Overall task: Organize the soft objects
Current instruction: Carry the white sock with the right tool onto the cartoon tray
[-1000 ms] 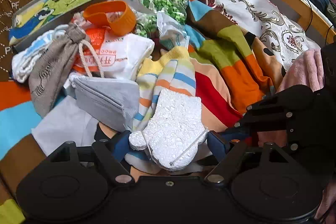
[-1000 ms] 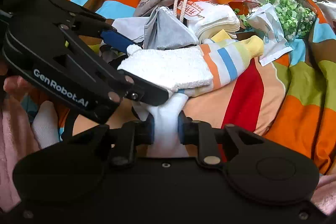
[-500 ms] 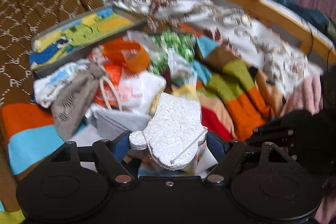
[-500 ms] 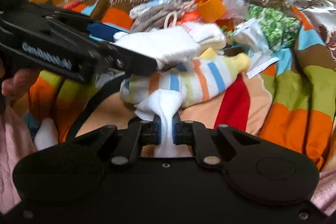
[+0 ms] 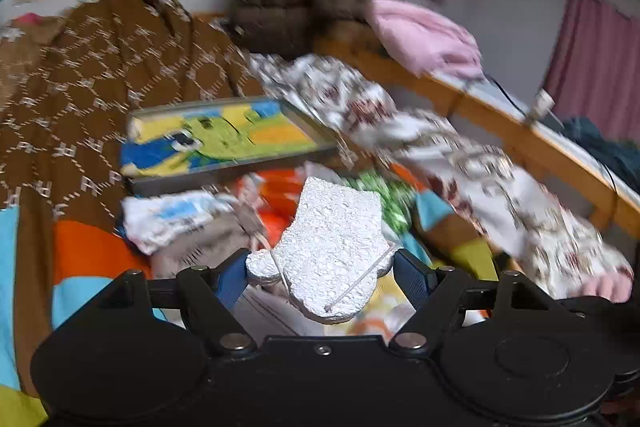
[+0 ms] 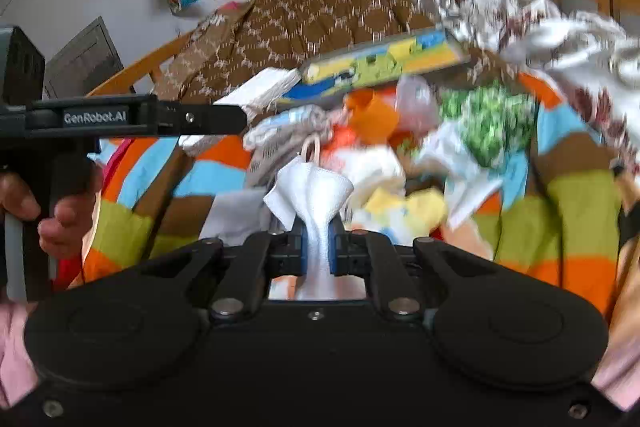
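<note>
Your left gripper (image 5: 320, 271) holds a white, nubbly, mitten-shaped towelling piece (image 5: 332, 251) between wide-set jaws; the blue pads sit at its two side edges, and contact looks light. The piece lies flat, its long axis running away from you, its broad end toward the far clutter. In the right wrist view the same piece (image 6: 260, 91) shows edge-on, raised clear of the bed.

Your right gripper (image 6: 318, 247) has its jaws pressed tight on a white knitted sock (image 6: 312, 195), which flares out just beyond the pads and trails back under the gripper body.

Both items are carried above the striped bedspread (image 6: 560, 195). The remaining pile lies far and centre: an orange band (image 6: 372, 115), a green-speckled bag (image 6: 492, 119), and a flat cartoon-printed box (image 5: 216, 139) behind.

Judgement: each hand already carries its item, so the coming move turns on where you set them down. The left grip appears the less secure.
</note>
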`<state>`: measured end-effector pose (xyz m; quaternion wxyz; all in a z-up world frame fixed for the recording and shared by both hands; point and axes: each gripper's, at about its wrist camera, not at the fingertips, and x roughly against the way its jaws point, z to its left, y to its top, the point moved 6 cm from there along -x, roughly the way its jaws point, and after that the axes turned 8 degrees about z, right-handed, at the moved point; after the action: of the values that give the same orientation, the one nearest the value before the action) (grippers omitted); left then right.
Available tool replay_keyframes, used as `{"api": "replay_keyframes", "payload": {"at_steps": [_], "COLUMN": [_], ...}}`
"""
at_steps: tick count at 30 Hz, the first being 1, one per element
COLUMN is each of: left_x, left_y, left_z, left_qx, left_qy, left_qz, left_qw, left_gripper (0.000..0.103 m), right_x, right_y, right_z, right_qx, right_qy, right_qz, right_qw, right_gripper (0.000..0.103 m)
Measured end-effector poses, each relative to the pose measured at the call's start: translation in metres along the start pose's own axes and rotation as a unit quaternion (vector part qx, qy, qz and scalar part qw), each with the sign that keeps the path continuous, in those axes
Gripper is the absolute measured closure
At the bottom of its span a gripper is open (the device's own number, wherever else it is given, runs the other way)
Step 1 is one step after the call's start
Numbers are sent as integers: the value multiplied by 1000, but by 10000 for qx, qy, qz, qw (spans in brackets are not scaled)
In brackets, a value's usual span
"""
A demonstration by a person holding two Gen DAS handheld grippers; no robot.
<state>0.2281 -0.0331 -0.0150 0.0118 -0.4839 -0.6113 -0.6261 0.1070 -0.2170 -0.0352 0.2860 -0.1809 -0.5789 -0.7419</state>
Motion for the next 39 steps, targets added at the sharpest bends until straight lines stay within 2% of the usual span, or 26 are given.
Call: {"api": "replay_keyframes", "payload": {"at_steps": [4,9,14,17,19,26,31,39], "left_x": [0,-11,-40,-63,-81,-140,-170,-200], "left_y": [15,43,80,103,117,149,148,140], "left_z": [11,28,59,81,97,143,165,190], "left_qx": [196,519,976,1301,1491,1643,1734,1726], "left_qy": [337,670,912,1005,1064,1233,1482,1836], "left_qz": [-416,-825,-1082,-1190,-1209,-1044,-844,-561], "left_qw": [9984,9930,9851,9792,9756,9731,9700,9661], "left_gripper": [25,25,25,25,25,25,25,25], "right_x": [5,-9,-58,-91,-114,-189,-253,-315], "right_y": [31,92,153,181,196,235,267,278], "right_z": [-3,-3,-23,-40,-53,-64,-77,-69], "right_qx": [282,716,581,403,301,429,425,1094], "right_qy": [-103,-177,-56,-158,-256,-822,-1034,-1748], "right_qz": [-323,-732,-851,-887,-875,-839,-732,-431], "right_qw": [9990,9946,9947,9951,9954,9922,9910,9775], "right_gripper": [99,99,98,98,98,98,98,98]}}
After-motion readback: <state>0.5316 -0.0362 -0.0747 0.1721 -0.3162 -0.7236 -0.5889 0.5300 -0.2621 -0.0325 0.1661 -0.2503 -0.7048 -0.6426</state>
